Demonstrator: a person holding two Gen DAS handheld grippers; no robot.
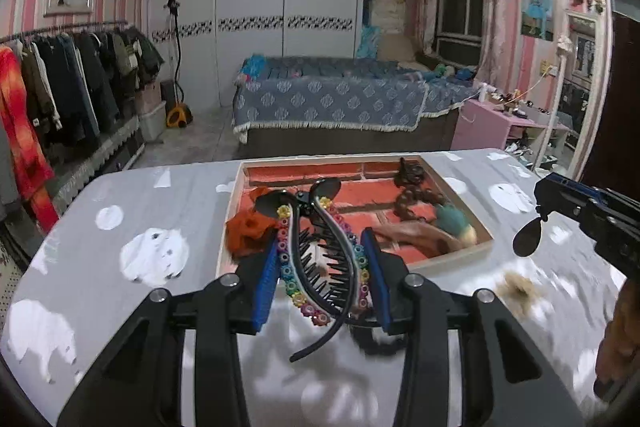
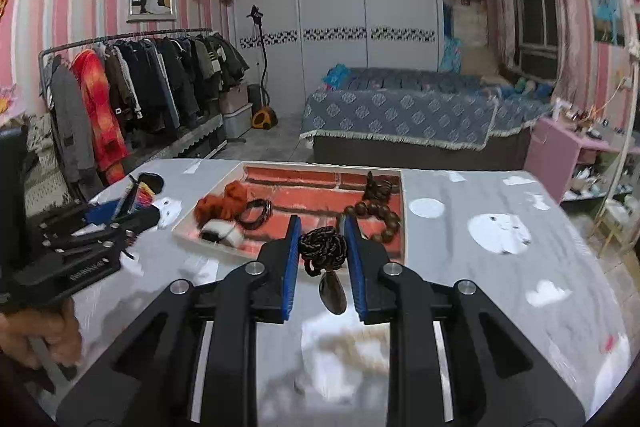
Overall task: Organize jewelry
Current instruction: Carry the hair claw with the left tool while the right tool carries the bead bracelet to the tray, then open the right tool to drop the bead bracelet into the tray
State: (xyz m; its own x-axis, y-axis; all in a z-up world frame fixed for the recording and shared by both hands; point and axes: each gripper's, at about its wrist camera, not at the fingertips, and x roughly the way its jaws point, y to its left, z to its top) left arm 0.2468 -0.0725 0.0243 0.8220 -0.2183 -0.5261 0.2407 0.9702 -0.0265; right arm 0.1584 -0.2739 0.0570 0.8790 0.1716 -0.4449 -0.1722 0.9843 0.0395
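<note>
1. Left wrist view. Left gripper (image 1: 322, 279): blue-padded fingers (image 1: 267, 283) closed on a hair clip (image 1: 320, 259), held above the table (image 1: 120, 219) at the near edge of the tray (image 1: 234, 211).
2. Hair clip: long, curved, black, with two rows of comb teeth facing inward; each arm is edged with small multicoloured flower beads. Its rounded ends point toward the tray; one thin black arm trails down below the fingers.
3. Tray: shallow, pale rim, red brick-pattern lining. It holds an orange scrunchie (image 1: 248, 227) at the left, a dark bead bracelet (image 1: 412, 201) at the right, and a blurred brown and teal item near the right corner, which I cannot identify.
4. Right gripper (image 1: 560, 205): at the right edge, with a dark teardrop pendant (image 1: 527, 235) hanging under it.
5. Table: grey cover with white patches. A tan fuzzy item (image 1: 518, 287) lies on it, near the right of the tray.
6. Right wrist view. Right gripper (image 2: 322, 263): fingers (image 2: 291, 263) clamped on a knot of dark braided cord (image 2: 323, 247), the pendant (image 2: 332, 293) dangling from it above the table (image 2: 500, 267), just before the tray (image 2: 403, 211).
7. Tray contents here: scrunchie (image 2: 220, 203), a dark hair tie (image 2: 256, 211), a black-and-white fuzzy item (image 2: 220, 233), the bracelet (image 2: 380, 215).
8. Left gripper (image 2: 120, 203): at far left, over the table, the clip's coloured edge showing between its fingers.
</note>
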